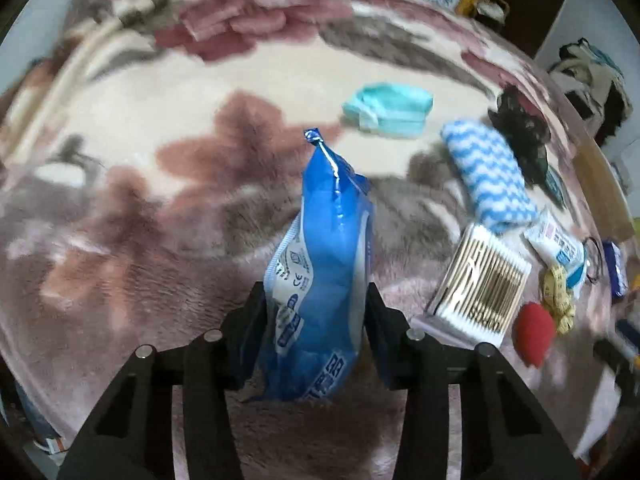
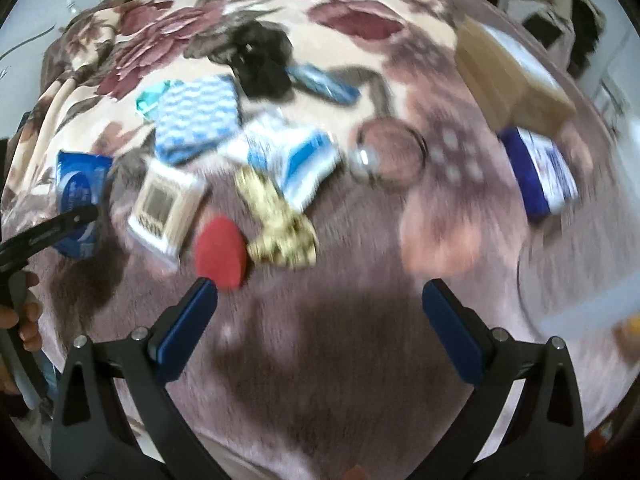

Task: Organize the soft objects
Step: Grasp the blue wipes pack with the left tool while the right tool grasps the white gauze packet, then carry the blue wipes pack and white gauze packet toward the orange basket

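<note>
Left gripper [image 1: 314, 320] clamps the blue pack [image 1: 320, 280]; right gripper [image 2: 320, 308] gapes empty.

The pack stands on end between the left pads, long axis running away over the blanket [image 1: 160, 240]. Farther right lie the red sponge [image 2: 220, 252], then the striped cloth [image 2: 194, 120], nearer the right hand.

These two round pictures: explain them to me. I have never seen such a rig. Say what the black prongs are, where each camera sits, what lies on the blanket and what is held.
No robot here: a person holds a two-finger gripper in each hand, with a fisheye camera on each looking along its fingers. The left wrist view shows the left gripper shut on a blue plastic packet. The right wrist view shows the right gripper open and empty. On the flowered blanket lie a red sponge, a box of cotton swabs, a blue-and-white cloth, a teal mask and a yellow tape measure.
</note>
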{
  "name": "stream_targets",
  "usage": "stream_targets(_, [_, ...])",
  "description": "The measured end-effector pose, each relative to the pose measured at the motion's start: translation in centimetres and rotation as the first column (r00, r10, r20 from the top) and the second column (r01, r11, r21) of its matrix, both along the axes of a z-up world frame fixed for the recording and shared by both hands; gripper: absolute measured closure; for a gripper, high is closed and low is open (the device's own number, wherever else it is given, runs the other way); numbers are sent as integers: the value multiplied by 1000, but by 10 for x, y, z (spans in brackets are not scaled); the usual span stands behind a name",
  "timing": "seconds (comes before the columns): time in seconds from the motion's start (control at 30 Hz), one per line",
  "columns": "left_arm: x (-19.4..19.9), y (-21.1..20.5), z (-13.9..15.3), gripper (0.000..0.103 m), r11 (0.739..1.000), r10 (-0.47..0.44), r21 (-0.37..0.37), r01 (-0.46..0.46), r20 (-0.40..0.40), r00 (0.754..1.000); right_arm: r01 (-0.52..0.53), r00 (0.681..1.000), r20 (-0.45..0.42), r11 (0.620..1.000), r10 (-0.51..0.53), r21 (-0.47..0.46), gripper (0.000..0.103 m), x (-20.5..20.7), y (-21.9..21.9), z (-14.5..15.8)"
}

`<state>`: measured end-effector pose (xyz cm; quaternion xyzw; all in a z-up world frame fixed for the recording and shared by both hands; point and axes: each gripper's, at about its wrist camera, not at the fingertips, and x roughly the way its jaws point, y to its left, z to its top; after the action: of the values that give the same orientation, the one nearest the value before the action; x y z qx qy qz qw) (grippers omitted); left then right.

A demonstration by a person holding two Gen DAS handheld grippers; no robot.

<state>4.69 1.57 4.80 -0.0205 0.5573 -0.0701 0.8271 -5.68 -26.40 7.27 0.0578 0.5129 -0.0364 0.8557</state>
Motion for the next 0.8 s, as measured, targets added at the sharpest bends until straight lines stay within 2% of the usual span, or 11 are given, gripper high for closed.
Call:
stream_targets(0.13, [9,3,-16,43,999,-14,-30,13,-53,998,-111,993,19,992,112,-64,0,41,14,6])
stream_targets(0.27, [14,12,-32,40,997,6,-76,-14,-105,994,-230,972,-78,968,222,-103,1,92,28,-8])
stream_targets(0.37, [15,20,-32,40,995,10,-101,-21,-109,994,-252,958,-165,961,233,-110,3,115,28,-26])
stream_targets(0.43, [18,27,-32,41,993,12,-119,-25,-113,994,-267,946,-218,958,240,-108,16,121,28,-37])
stream_targets(0.47, [20,29,-32,42,992,12,-123,-27,-115,993,-276,937,-246,957,248,-85,26,122,28,-44])
stream_targets(0.5, [19,31,-31,49,992,15,-122,-28,-113,993,-280,932,-261,957,252,-75,34,121,28,-47])
stream_targets(0.6, [12,46,-22,59,989,28,-139,-41,-91,995,-275,945,-209,957,253,-88,51,110,25,-38])
stream_targets(0.7, [5,52,-6,60,985,52,-163,-59,-47,998,-233,967,-120,971,227,-46,53,94,17,-17])
stream_targets(0.8, [0,47,13,60,982,38,-183,-41,-16,999,-201,978,-51,980,201,0,53,77,9,5])
